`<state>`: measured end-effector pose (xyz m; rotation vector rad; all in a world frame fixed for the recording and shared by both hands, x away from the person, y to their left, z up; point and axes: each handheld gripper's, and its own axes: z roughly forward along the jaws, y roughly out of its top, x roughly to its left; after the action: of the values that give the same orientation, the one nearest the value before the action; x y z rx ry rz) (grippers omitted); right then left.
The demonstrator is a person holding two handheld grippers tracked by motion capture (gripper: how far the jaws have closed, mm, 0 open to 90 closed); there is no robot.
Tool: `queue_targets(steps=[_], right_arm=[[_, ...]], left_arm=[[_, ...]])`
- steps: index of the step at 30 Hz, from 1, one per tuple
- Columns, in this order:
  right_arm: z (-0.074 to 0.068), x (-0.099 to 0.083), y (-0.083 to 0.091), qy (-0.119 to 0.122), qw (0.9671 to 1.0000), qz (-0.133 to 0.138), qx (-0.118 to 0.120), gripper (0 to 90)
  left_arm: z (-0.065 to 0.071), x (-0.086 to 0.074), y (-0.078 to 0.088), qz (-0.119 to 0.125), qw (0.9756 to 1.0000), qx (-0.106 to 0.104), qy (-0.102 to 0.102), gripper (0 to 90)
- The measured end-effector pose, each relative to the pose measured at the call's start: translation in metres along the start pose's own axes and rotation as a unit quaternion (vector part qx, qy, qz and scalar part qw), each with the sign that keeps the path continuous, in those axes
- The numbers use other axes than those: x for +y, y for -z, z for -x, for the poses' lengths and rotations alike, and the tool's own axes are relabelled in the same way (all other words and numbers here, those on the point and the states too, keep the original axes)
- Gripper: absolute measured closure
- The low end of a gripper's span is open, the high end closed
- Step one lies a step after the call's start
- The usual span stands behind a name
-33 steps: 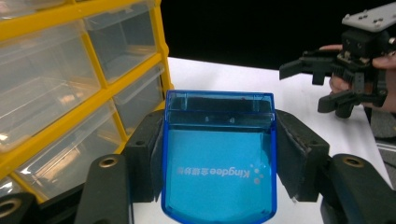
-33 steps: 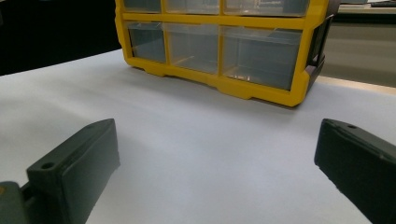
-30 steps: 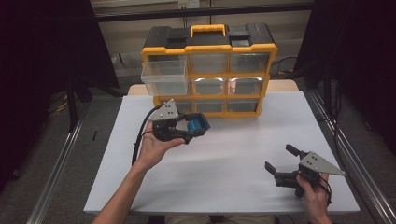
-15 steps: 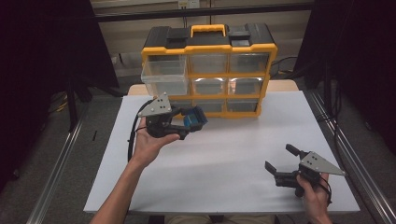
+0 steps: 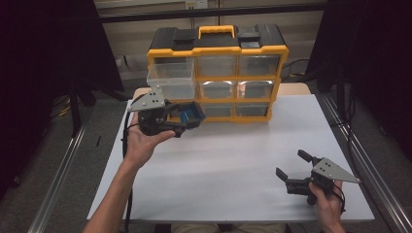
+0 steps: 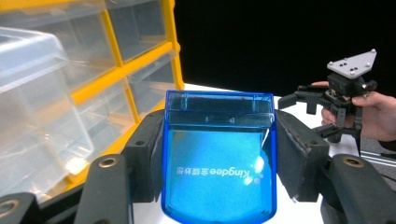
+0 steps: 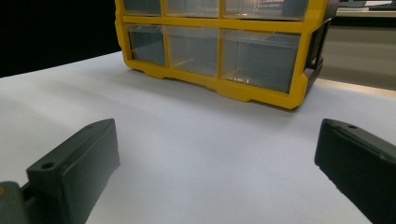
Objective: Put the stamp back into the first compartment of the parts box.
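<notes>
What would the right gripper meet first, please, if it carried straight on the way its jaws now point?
Probably the yellow drawer cabinet: the right gripper has open jaws, with bare white table between it and the cabinet's bottom drawers.

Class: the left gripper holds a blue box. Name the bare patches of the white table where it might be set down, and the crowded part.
Free: the wide middle of the white table, between the left gripper and the right gripper, and the front left corner. Crowded: the back edge, under the yellow drawer cabinet, where the blue box hangs near a pulled-out drawer.
</notes>
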<state>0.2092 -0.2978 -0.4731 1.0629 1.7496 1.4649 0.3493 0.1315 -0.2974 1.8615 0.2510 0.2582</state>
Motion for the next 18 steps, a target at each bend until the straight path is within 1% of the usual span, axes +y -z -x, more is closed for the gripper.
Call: queue_targets(steps=[3, 6, 10, 11, 12, 14, 15, 18], right_arm=[[0.000, 0.000, 0.000, 0.000, 1.0000, 0.003, -0.001, 0.0], [0.000, 0.000, 0.000, 0.000, 1.0000, 0.001, 0.000, 0.0], [0.000, 0.000, 0.000, -0.001, 1.0000, 0.001, 0.000, 0.0], [0.000, 0.000, 0.000, 0.000, 1.0000, 0.003, 0.001, 0.0], [0.000, 0.000, 0.000, 0.000, 1.0000, 0.003, 0.001, 0.0], [0.000, 0.000, 0.000, -0.001, 1.0000, 0.003, 0.000, 0.0], [0.000, 0.000, 0.000, 0.000, 1.0000, 0.003, 0.000, 0.0], [0.000, 0.000, 0.000, 0.001, 1.0000, 0.003, 0.001, 0.0]], left_arm=[[-0.003, 0.004, 0.004, 0.000, 1.0000, 0.006, 0.004, 41.1], [-0.005, 0.008, 0.006, 0.004, 0.9999, 0.009, 0.004, 41.1], [-0.008, 0.015, 0.011, 0.001, 0.9999, 0.015, 0.004, 41.1], [-0.009, 0.017, 0.013, -0.005, 0.9999, 0.016, 0.000, 41.1], [-0.009, 0.018, 0.014, -0.004, 0.9998, 0.021, 0.003, 41.1], [-0.010, 0.021, 0.017, -0.005, 0.9997, 0.025, 0.001, 41.1], [-0.011, 0.023, 0.020, -0.006, 0.9996, 0.026, -0.002, 41.1], [-0.014, 0.029, 0.026, -0.004, 0.9996, 0.029, 0.001, 41.1]])
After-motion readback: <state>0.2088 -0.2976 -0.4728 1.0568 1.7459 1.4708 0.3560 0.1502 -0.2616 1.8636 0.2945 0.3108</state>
